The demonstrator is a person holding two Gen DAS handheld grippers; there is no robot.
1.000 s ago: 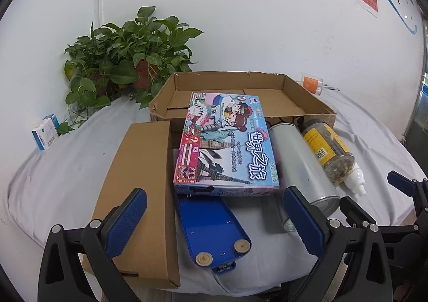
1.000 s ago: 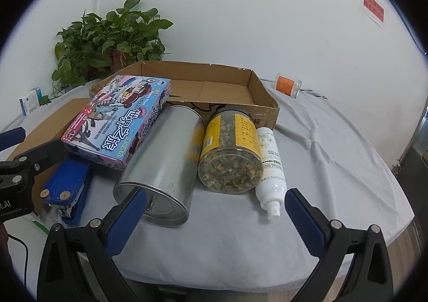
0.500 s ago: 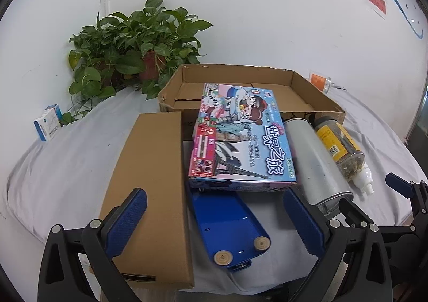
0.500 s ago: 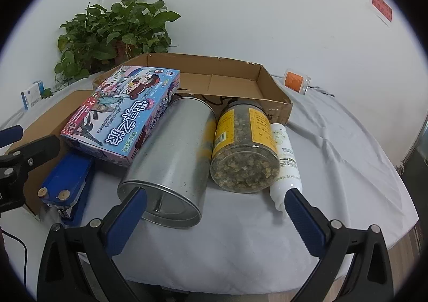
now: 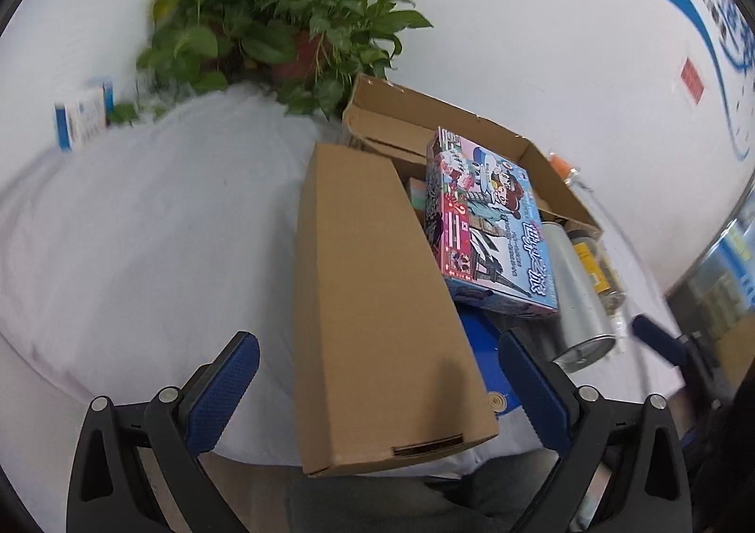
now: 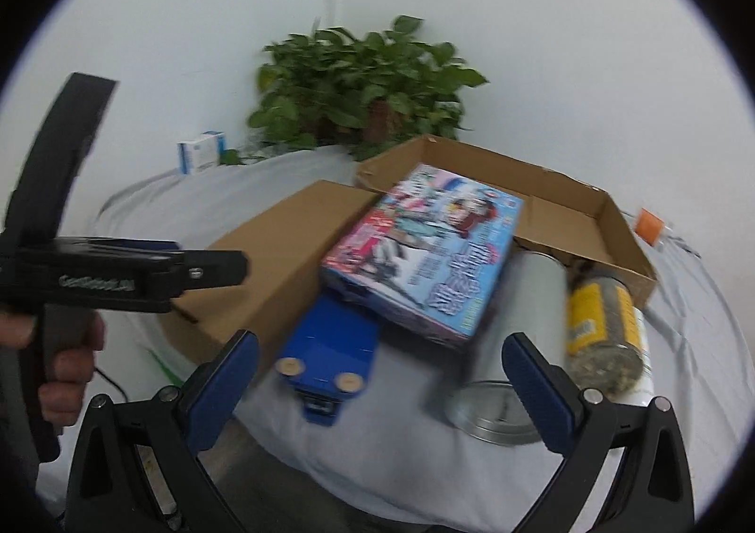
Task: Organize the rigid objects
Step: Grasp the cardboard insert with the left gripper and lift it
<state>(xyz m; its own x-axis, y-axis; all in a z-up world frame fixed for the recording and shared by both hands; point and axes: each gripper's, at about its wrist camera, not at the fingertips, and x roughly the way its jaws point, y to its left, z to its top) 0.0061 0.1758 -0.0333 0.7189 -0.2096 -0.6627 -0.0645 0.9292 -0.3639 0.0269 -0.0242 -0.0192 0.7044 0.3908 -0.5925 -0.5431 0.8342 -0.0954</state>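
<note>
A closed brown carton (image 5: 373, 311) lies lengthwise on the white cloth, and its near end sits between the pads of my left gripper (image 5: 377, 358). Those jaws are closing but stand clear of the carton's sides. To its right a colourful game box (image 5: 486, 231) rests on a flat blue device (image 6: 330, 349), with a silver tin (image 6: 509, 344), a yellow-labelled jar (image 6: 599, 325) and a white bottle (image 6: 644, 344) beyond. My right gripper (image 6: 381, 349) hangs open, nothing in it, just in front of the blue device and the tin.
An open cardboard tray (image 6: 566, 193) sits behind the objects. A potted plant (image 5: 283, 28) and a small white-and-blue box (image 5: 80, 118) stand at the back by the wall. A hand (image 6: 61, 372) holds the left tool. The table's front edge runs just under both grippers.
Both grippers swung left and rolled. The left one went from facing the game box to straddling the brown carton. The right one shifted from the tin and jar towards the blue device.
</note>
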